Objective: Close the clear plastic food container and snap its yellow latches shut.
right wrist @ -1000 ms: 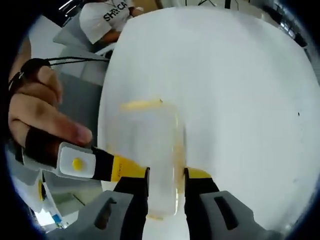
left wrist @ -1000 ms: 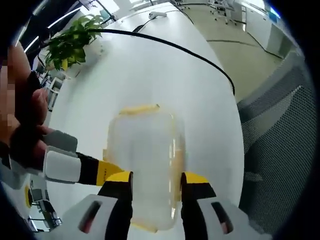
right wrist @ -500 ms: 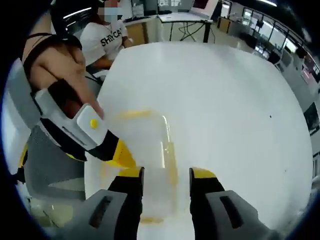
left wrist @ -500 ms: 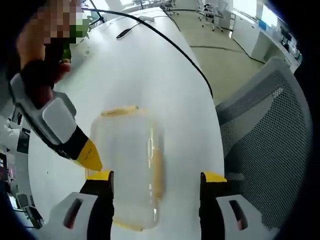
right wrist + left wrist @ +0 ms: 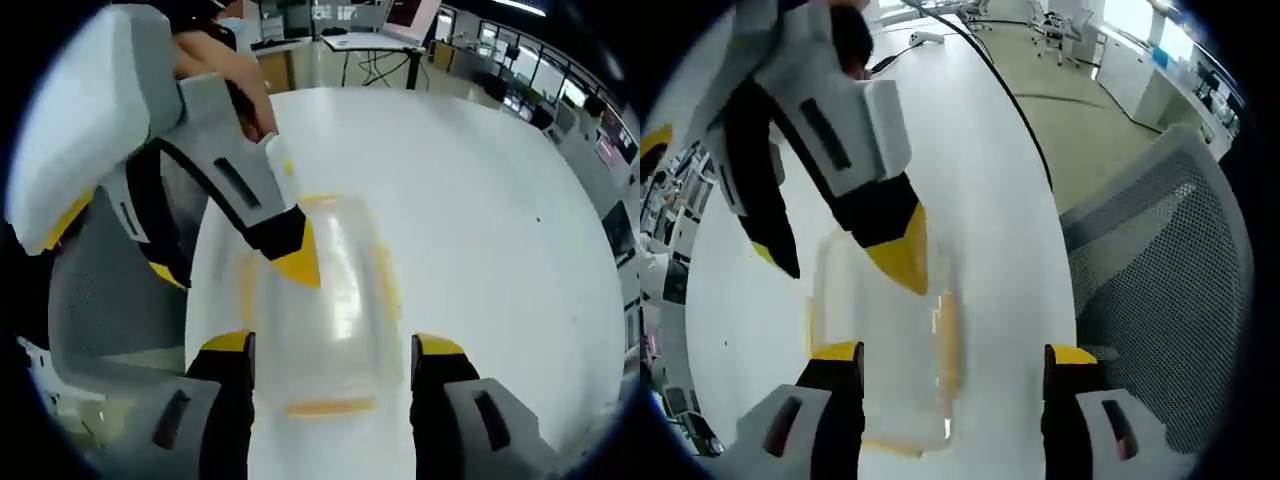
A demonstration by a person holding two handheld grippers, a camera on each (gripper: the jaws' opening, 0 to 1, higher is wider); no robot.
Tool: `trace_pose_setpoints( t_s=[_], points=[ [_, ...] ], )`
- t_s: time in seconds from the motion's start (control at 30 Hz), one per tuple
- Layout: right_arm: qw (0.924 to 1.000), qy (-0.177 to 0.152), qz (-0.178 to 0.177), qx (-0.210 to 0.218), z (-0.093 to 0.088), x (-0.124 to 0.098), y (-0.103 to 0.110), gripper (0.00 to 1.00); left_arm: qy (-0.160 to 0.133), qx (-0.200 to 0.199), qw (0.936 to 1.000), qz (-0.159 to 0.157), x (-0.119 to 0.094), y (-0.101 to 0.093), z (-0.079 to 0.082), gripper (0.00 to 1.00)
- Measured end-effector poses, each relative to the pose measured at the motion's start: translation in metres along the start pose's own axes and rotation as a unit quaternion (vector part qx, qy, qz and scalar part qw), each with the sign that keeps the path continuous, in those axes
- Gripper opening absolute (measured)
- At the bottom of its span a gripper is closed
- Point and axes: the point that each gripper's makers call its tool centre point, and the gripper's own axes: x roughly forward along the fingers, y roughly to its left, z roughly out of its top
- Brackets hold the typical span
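- Step in hand, as a judgement: the lid seems down, and the latches are being pressed shut.
- The left hand-held gripper (image 5: 952, 355) and the right hand-held gripper (image 5: 333, 347) both stand wide open, gripping nothing.
- The clear food container (image 5: 322, 310) sits on the white bench (image 5: 480, 220); each gripper's yellow-tipped jaw reaches over it.
- Next calls for pushing a yellow latch (image 5: 318, 407) down until it snaps.

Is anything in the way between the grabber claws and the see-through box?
Partly. In the left gripper view, the other gripper reaches over the clear container on the white table, its yellow tip above the lid. In the right gripper view, the same happens: the other gripper hangs over the container.
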Motion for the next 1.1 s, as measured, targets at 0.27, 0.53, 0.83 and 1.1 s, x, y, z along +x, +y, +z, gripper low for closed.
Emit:
trace_pose_setpoints(
  t_s=[0.27,0.53,0.83,1.1],
  points=[
    [0.9993,0.016,0.000,-0.034,-0.008,0.005,0.007,0.78,0.009,-0.055,0.9984,-0.001,-0.006,0.008,-0.016,0.87],
    [0.9986,0.034,-0.002,-0.040,-0.013,0.008,0.011,0.86,0.014,-0.043,0.9985,0.031,-0.008,0.027,-0.027,0.95],
    [0.9969,0.059,-0.011,-0.050,-0.023,0.011,0.010,0.85,0.056,-0.023,0.9979,0.023,0.003,0.031,-0.050,0.97],
    [0.9957,0.074,-0.015,-0.054,-0.028,0.018,0.006,0.84,0.064,-0.025,0.9974,0.022,0.011,0.041,-0.057,0.94]
  ],
)
